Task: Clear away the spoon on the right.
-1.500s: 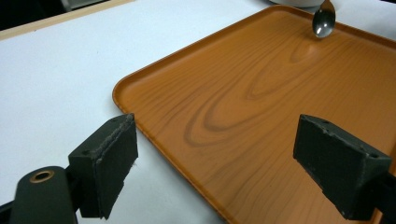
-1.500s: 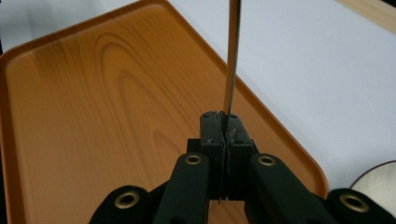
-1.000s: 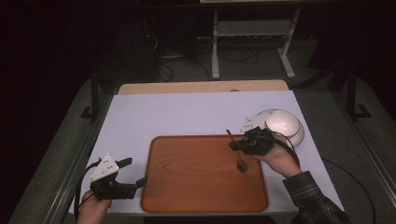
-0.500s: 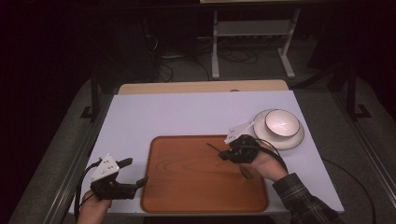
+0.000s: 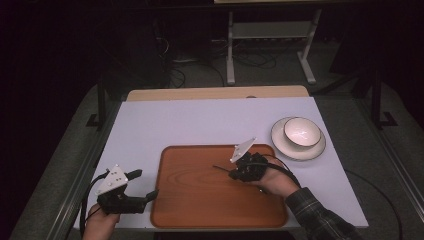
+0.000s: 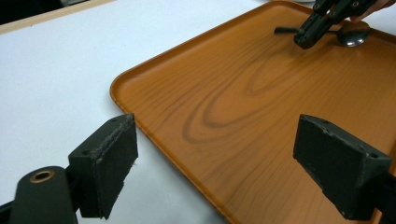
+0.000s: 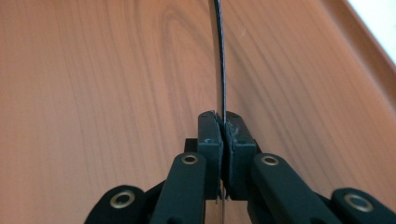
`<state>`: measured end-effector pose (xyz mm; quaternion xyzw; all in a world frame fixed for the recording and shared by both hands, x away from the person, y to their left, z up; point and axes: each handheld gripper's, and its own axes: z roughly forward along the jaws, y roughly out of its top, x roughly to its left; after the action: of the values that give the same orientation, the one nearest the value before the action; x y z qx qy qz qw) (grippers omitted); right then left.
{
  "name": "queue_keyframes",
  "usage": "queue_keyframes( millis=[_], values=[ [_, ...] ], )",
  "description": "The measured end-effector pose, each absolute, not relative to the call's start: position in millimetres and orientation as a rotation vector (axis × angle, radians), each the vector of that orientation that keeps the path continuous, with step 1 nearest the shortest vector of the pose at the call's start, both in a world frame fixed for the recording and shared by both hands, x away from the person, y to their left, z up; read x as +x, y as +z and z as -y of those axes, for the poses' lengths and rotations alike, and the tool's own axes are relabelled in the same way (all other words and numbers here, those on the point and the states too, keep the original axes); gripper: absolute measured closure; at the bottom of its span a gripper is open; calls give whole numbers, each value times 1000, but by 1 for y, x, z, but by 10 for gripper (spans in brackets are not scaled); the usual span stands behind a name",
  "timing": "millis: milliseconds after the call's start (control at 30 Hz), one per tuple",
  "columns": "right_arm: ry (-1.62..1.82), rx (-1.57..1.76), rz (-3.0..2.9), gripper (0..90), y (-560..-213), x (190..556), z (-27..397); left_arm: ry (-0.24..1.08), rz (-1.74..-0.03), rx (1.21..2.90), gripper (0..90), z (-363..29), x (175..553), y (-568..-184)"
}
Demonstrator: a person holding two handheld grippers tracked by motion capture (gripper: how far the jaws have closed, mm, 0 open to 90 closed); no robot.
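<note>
One slim spoon (image 7: 219, 60) is riding edge-on between the clamped right gripper (image 7: 223, 126) pads, risking twisting loose over the tray (image 5: 200, 200), while the left gripper (image 6: 224, 172) is idling open.

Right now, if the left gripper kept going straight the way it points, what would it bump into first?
Probably the wooden tray: the open left gripper aims low across its near rim. Farther on are the right gripper and its spoon; depth is uncertain.
</note>
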<state>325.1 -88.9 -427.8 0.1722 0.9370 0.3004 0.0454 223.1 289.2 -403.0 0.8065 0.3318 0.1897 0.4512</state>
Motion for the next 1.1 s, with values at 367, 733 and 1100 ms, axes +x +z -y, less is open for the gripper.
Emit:
queue_keyframes(
  millis=[367, 733, 1100],
  values=[
    [849, 525, -2869, 832, -436, 327, 87, 468, -821, 1996, 134, -289, 223, -403],
    [861, 531, -2865, 759, -437, 327, 88, 465, -822, 2000, 134, -289, 224, -404],
    [999, 614, -2810, 371, -429, 326, 96, 463, -821, 2001, 134, -289, 224, -404]
  ],
)
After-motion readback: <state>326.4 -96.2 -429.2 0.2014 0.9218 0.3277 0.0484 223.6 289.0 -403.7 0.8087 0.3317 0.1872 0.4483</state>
